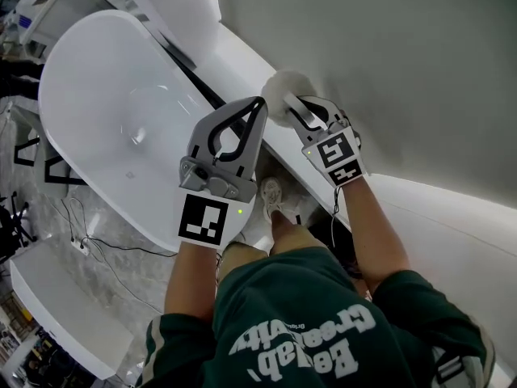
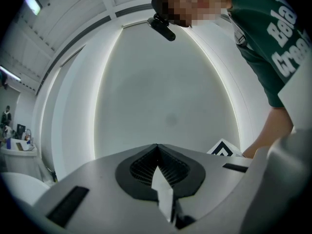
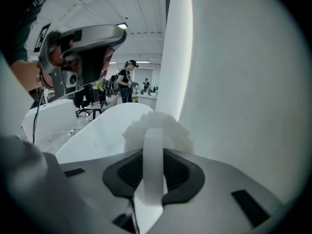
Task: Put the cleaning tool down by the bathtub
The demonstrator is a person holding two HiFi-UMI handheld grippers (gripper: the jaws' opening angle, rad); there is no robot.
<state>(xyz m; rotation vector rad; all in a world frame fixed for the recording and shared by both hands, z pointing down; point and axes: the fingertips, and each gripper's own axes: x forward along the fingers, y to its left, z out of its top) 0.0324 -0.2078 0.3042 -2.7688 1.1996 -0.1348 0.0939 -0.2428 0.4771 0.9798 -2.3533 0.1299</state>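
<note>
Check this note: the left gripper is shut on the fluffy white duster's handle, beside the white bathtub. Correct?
Not quite. It is the right gripper, not the left, that is shut on the duster's handle; the right gripper view shows it. The left gripper is shut with nothing in it. The rest stands: the duster is fluffy and white, beside the white bathtub.

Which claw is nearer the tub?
Left. The left claw hangs shut and empty over the tub rim in the head view. The right claw is further off, by the wall, gripping the duster.
</note>
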